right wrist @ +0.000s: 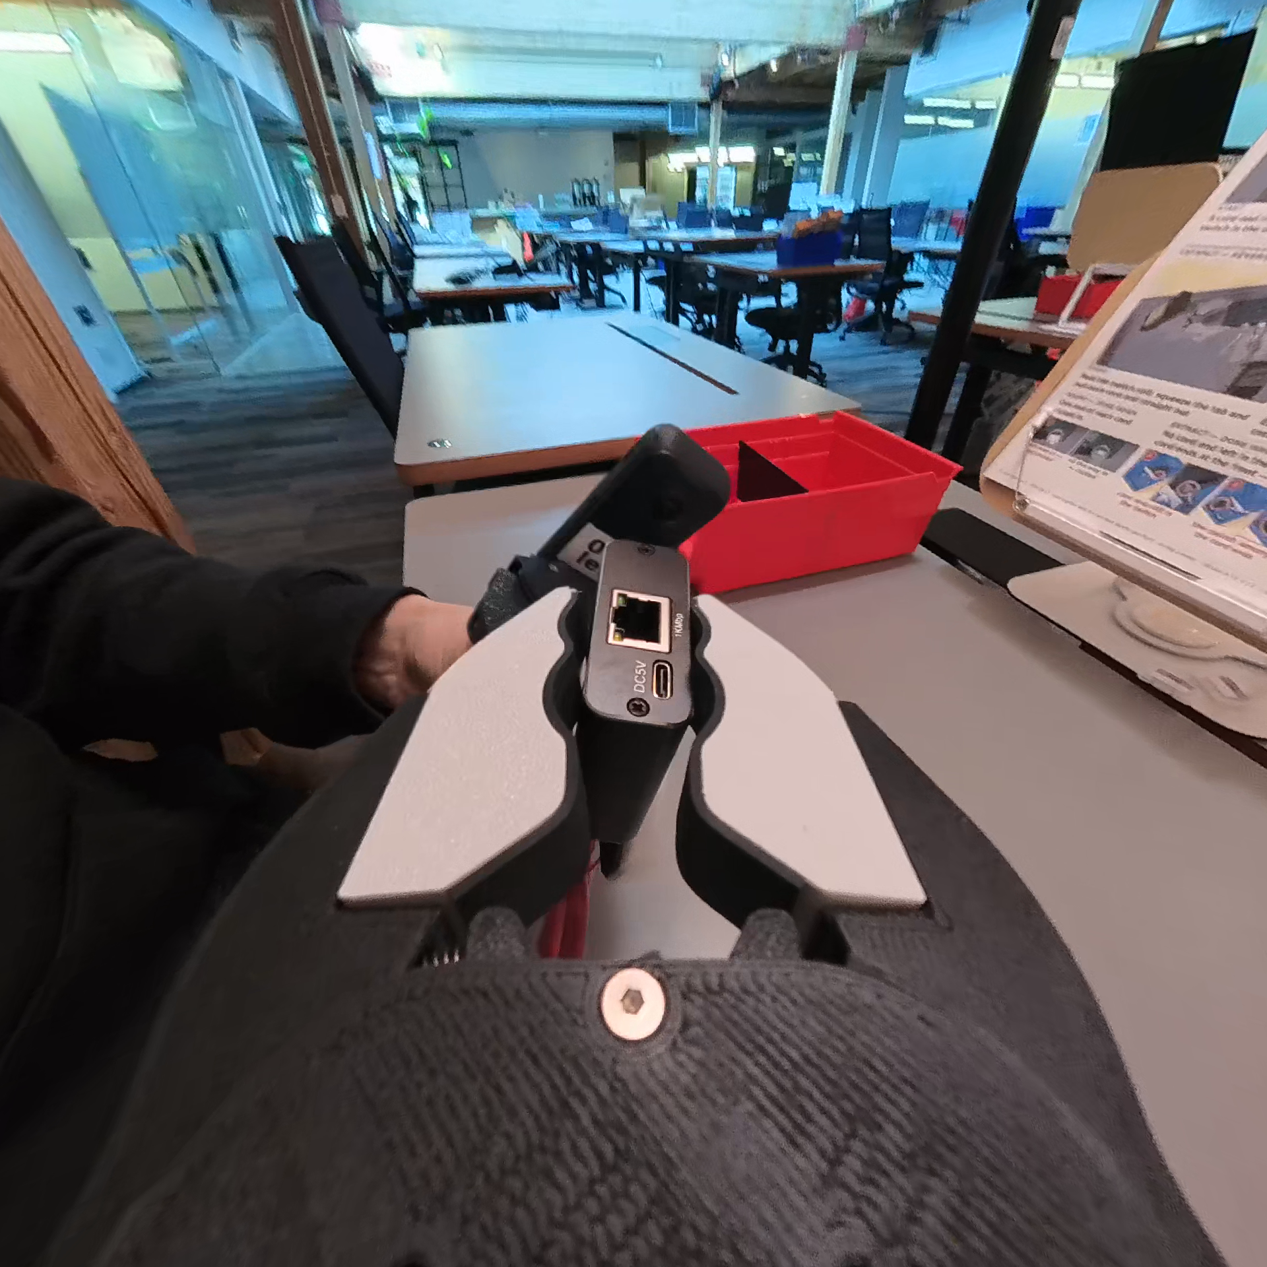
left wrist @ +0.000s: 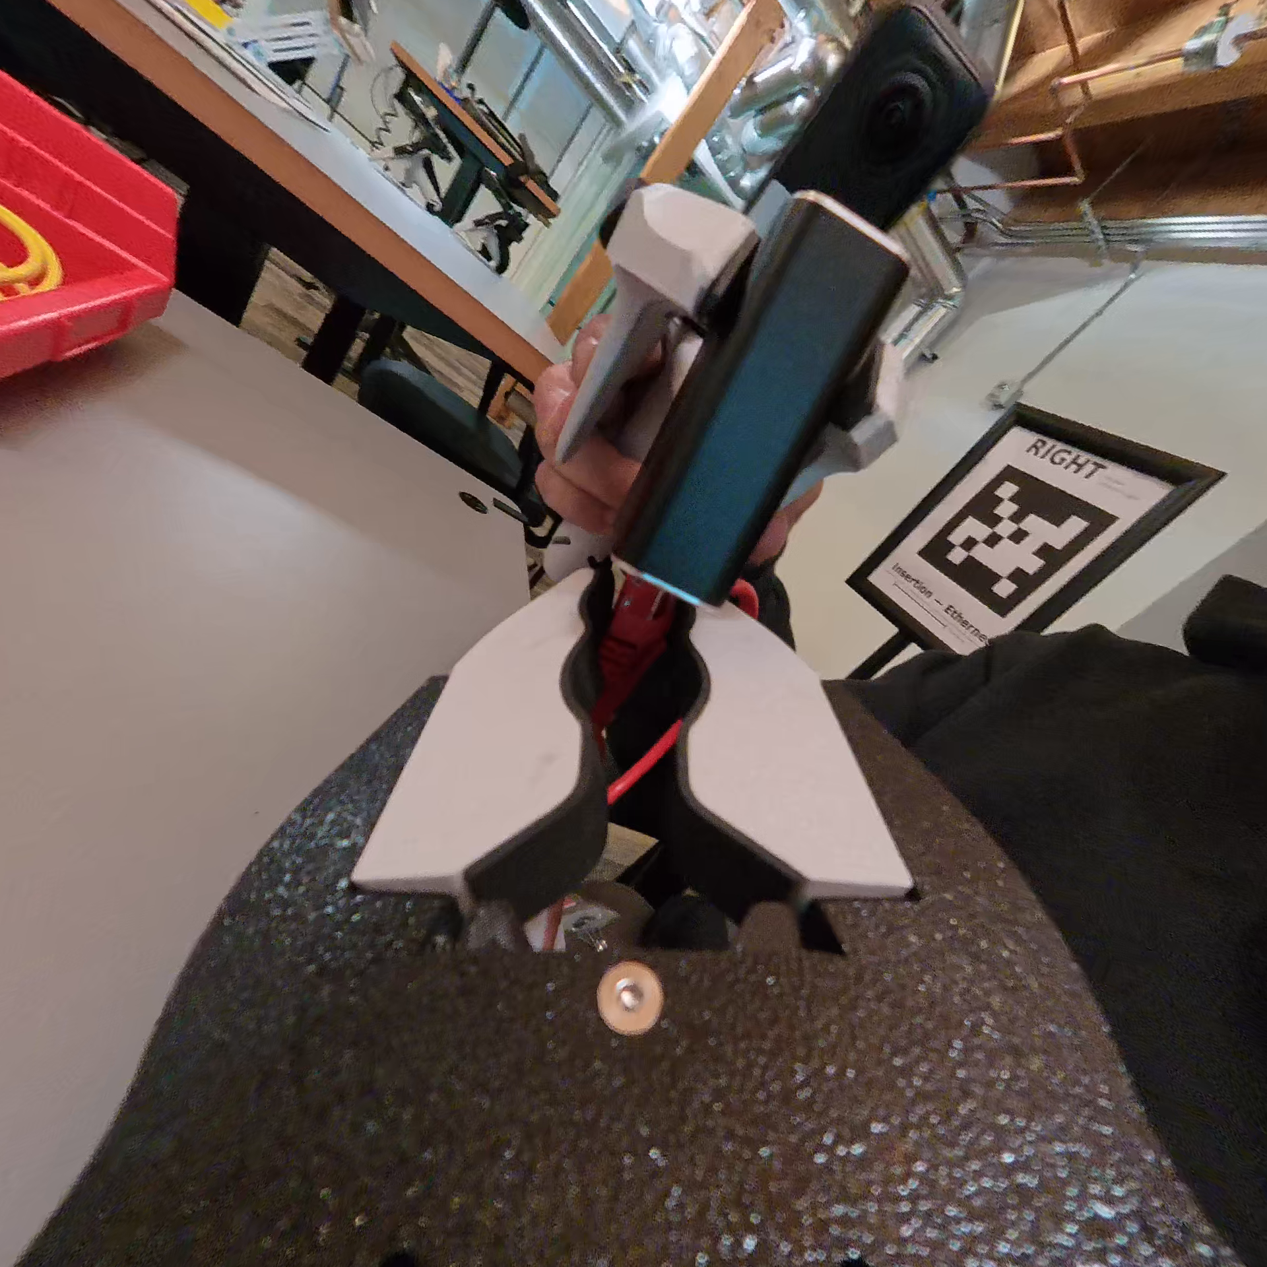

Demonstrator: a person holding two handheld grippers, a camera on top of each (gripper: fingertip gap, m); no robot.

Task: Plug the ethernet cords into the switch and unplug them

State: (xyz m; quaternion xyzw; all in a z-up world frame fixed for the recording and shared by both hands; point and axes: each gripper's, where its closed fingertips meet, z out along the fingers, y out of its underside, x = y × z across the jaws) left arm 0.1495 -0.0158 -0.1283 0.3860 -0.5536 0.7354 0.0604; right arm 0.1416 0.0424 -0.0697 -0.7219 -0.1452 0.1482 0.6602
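Observation:
My right gripper (right wrist: 634, 617) is shut on the black switch (right wrist: 637, 644) and holds it above the grey table (right wrist: 960, 685). The end facing this camera has an empty ethernet port (right wrist: 639, 618) and a small power port. In the left wrist view the switch (left wrist: 740, 411) stands on end between the right gripper's grey fingers (left wrist: 658, 260). My left gripper (left wrist: 634, 617) is shut on a red ethernet cord's plug (left wrist: 627, 641), whose tip meets the switch's lower end. I cannot tell whether it is seated. The red cord (right wrist: 569, 919) shows under the switch.
A red bin (left wrist: 75, 226) with a yellow cord (left wrist: 31, 264) sits on the table at the left; it also shows in the right wrist view (right wrist: 823, 500). An instruction sheet on a stand (right wrist: 1165, 411) is at the right. A framed marker sign (left wrist: 1028, 535) stands behind.

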